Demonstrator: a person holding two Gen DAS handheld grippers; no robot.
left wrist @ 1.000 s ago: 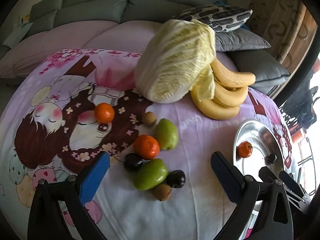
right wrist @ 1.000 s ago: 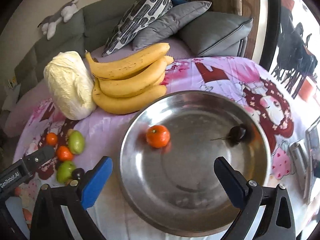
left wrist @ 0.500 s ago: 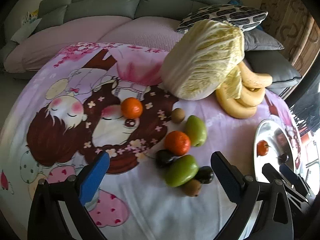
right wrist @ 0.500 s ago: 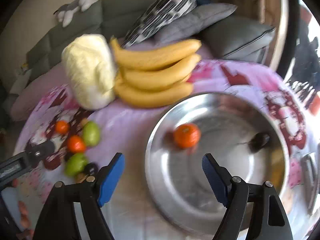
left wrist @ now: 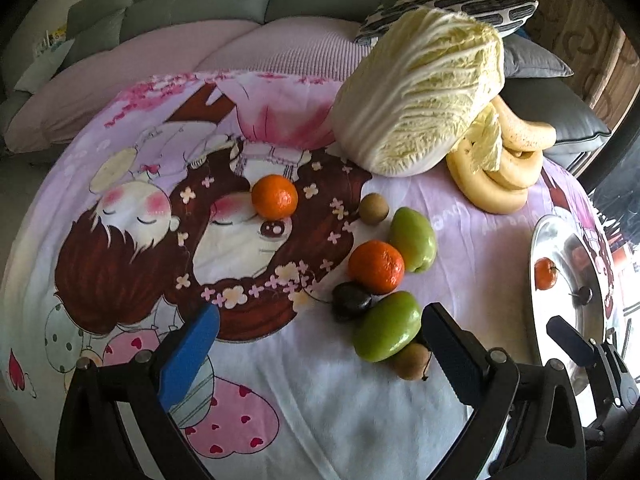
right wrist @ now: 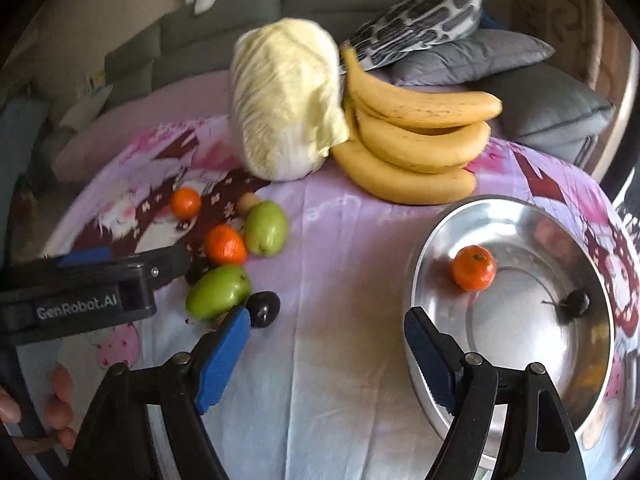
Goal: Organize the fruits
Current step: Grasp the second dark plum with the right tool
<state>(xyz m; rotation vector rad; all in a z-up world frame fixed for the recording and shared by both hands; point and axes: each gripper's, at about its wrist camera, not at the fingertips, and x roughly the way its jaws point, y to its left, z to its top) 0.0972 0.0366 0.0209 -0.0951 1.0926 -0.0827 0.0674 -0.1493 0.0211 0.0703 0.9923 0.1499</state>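
A cluster of fruit lies on the cartoon-print cloth: two oranges [left wrist: 376, 267] [left wrist: 275, 196], two green mangoes [left wrist: 387, 326] [left wrist: 413, 239], dark plums [left wrist: 351, 300] and small brown fruits [left wrist: 373, 208]. A steel bowl [right wrist: 440, 232] on the right holds one orange [right wrist: 473, 267] and a dark plum [right wrist: 576, 303]. My left gripper [left wrist: 320, 348] is open and empty, just in front of the cluster. My right gripper [right wrist: 326, 344] is open and empty, between the cluster and the bowl.
A napa cabbage [left wrist: 420, 100] and a bunch of bananas [right wrist: 420, 140] lie at the back of the table. A grey sofa with cushions [right wrist: 460, 52] stands behind. The left gripper body [right wrist: 88, 292] shows at the left of the right wrist view.
My left gripper has moved left, so the cluster now lies centre-right. My right gripper has swung left away from the bowl toward the loose fruit. Both stayed open.
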